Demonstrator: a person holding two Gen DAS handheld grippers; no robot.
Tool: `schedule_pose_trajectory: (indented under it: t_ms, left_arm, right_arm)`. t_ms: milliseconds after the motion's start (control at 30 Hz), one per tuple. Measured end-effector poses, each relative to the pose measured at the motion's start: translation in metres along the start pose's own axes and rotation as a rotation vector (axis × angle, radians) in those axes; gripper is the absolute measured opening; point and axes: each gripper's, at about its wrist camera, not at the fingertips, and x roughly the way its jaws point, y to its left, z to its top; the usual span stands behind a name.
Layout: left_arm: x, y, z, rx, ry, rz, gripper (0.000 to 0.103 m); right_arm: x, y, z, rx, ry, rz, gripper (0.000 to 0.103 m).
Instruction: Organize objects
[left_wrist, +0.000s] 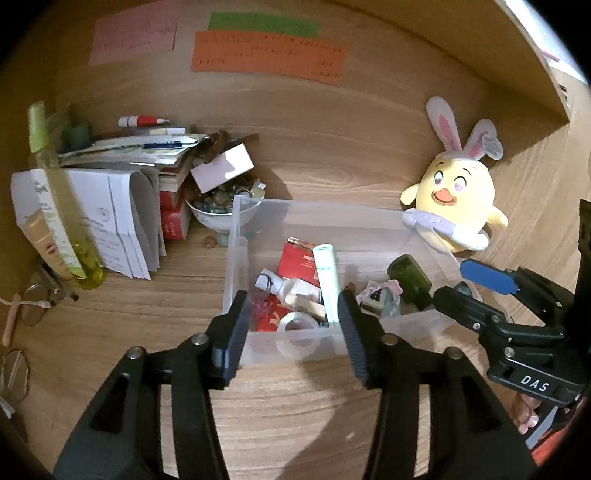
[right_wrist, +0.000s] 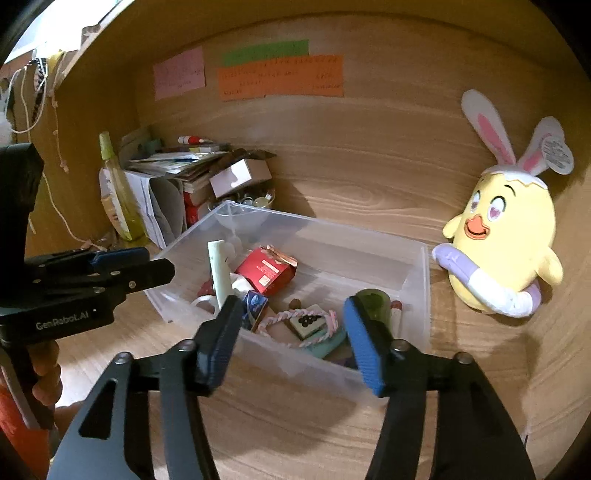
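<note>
Wooden desk (left_wrist: 295, 413); both grippers' jaws apart, empty. Bin (right_wrist: 417, 266) near wall blurs contents; notes (left_wrist: 266, 51) illegible.

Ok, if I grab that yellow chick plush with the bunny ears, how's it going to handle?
The chick plush looks stuffed and soft, so it would probably squash under the pads and feel light for its bulk. Its tall ears will likely flop. It leans against the wooden back wall, so a push may topple it.
</note>
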Motion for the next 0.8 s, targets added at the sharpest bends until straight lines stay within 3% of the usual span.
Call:
schedule_pose_trajectory:
  t_ms: [133,200,300,600,800]
  left_arm:
    - [-0.009,-0.005,-0.007,0.005,-0.01,-0.002,0.057]
    - [-0.015,-0.009,-0.011,0.012,-0.021,0.002,0.064]
    - [-0.023,-0.016,-0.017,0.028,-0.039,0.011,0.071]
    - [-0.036,-0.034,-0.032,0.062,-0.061,0.036,0.09]
    - [-0.039,-0.039,-0.04,0.055,-0.066,0.028,0.093]
  right_arm:
    - [-0.011,0.0,-0.008,0.004,-0.006,-0.012,0.066]
    - [-0.017,0.0,-0.012,0.008,-0.017,-0.017,0.076]
    - [-0.025,-0.001,-0.016,0.017,-0.029,-0.015,0.08]
    - [-0.041,-0.003,-0.032,0.047,-0.024,-0.006,0.083]
    - [-0.045,-0.005,-0.041,0.067,-0.013,-0.006,0.083]
